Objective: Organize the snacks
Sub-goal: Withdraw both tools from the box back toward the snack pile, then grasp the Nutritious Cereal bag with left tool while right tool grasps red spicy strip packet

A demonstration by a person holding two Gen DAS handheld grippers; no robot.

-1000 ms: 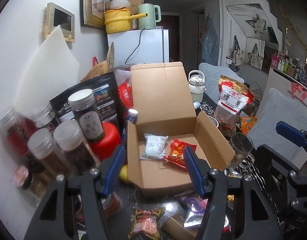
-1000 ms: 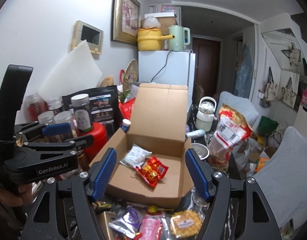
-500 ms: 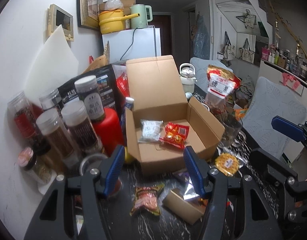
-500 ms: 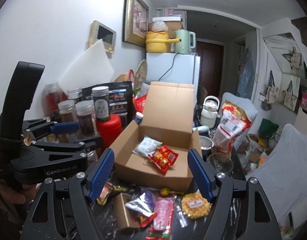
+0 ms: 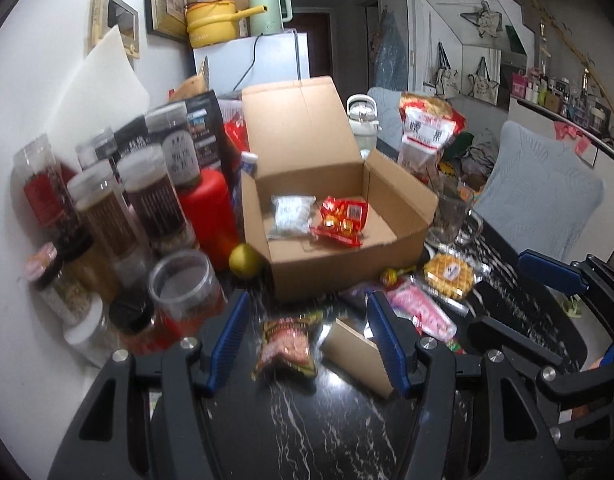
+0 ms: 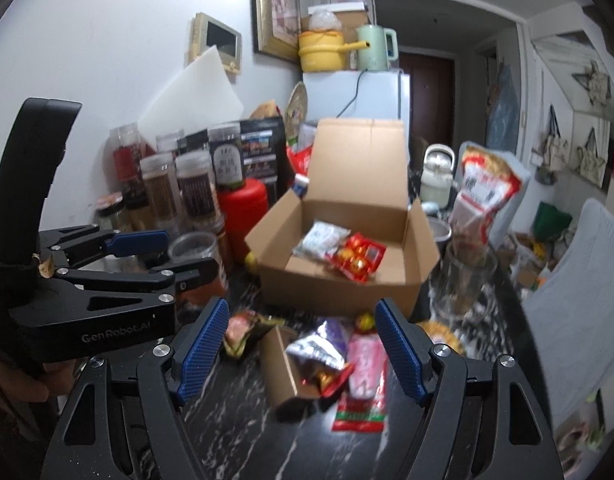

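Since the earlier frames, both grippers have drawn back from the cardboard box (image 5: pixel 339 216), so more of the black marble tabletop (image 5: pixel 307 420) and the loose snacks in front of the box has come into view. The box stands open on the tabletop with its lid upright. It contains a white packet (image 5: pixel 290 216) and, touching it on the right, a red packet (image 5: pixel 342 220).

The left gripper (image 5: pixel 307 340) is released, its jaws spread wide with nothing between them. The right gripper (image 6: pixel 301 354) is likewise spread and empty.

Loose items lie on the tabletop near the box front (order: large to small): a small brown carton (image 6: pixel 281 364), a pink packet (image 6: pixel 365 364), a round waffle in clear wrap (image 5: pixel 449 274), a red-green packet (image 5: pixel 285 346), and a purple packet (image 6: pixel 323 344), possibly lying against the carton (blur prevents confirmation). Jars (image 5: pixel 151 196) stand left of the box.
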